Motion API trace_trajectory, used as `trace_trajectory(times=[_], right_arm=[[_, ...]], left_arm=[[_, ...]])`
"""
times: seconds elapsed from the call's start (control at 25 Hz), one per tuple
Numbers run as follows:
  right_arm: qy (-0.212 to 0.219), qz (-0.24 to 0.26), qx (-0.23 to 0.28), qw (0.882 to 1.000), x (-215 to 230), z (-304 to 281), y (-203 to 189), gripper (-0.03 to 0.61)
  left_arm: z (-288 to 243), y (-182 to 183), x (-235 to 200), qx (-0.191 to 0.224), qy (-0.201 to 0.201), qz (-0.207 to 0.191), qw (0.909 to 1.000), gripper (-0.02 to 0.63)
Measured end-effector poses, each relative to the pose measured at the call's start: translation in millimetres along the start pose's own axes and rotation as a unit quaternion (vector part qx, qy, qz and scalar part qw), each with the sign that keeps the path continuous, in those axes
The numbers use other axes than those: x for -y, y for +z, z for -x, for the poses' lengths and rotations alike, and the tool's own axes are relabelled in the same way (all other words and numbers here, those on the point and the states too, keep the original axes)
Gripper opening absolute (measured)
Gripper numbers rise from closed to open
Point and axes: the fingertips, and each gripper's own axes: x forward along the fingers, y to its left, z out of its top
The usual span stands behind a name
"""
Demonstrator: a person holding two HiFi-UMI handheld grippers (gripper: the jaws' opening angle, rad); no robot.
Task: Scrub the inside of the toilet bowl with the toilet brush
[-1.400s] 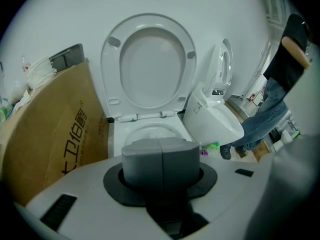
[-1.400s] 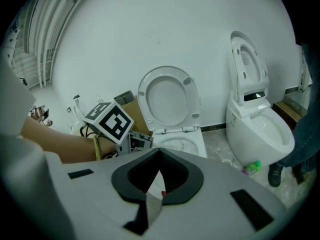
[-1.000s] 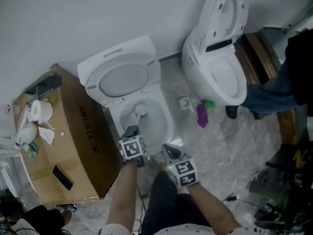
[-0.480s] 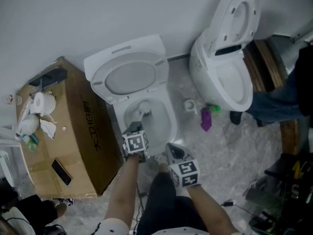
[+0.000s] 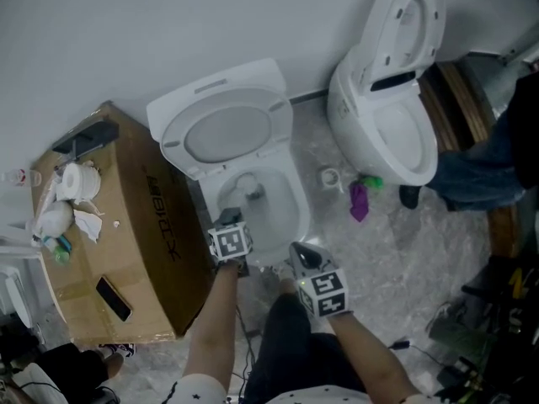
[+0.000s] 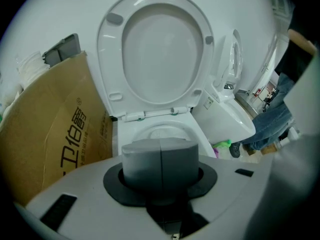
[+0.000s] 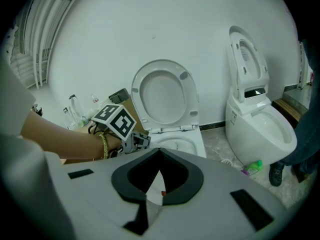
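The white toilet bowl [image 5: 291,219] stands in the middle of the head view with its seat and lid [image 5: 223,133] raised against the wall. My left gripper [image 5: 230,222] hovers over the bowl's front rim, shut on the toilet brush handle. The pale brush head [image 5: 247,183] sits down inside the bowl. In the left gripper view the grey jaws [image 6: 160,156] are pressed together and hide the brush, with the bowl [image 6: 162,131] just beyond. My right gripper [image 5: 301,256] hangs to the right of the bowl's front, shut and holding nothing [image 7: 157,176].
A cardboard box [image 5: 135,234] stands left of the toilet, carrying a tissue roll [image 5: 74,180] and a phone [image 5: 111,298]. A second toilet [image 5: 394,133] stands at the right, with a purple and green bottle [image 5: 360,199] on the floor between them. A person's jeans leg [image 5: 480,175] is at far right.
The brush head has shifted slightly inside the bowl. My left gripper stays at the front rim, and the right gripper has barely moved.
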Motion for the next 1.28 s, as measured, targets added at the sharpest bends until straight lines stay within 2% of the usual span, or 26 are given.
trace_trajectory(times=[0.24,0.56,1.28], right_arm=[[0.000,0.011,0.001,1.000,-1.8,-1.8,5.1,0.006],[0.002,0.018,-0.002,1.000,-9.9,-1.6,1.4,0.006],[0.000,0.017,0.000,1.000,-14.4,18.6,1.2,0.006]], left_arm=[[7.0,-5.0,-22.5,-0.006,0.020,-0.010,0.9997,0.152],[17.8,-22.2,-42.3,-0.015,0.030,0.004,0.9994,0.152],[41.9,-61.6,-47.2,-0.038,0.053,0.011,0.9978,0.152]])
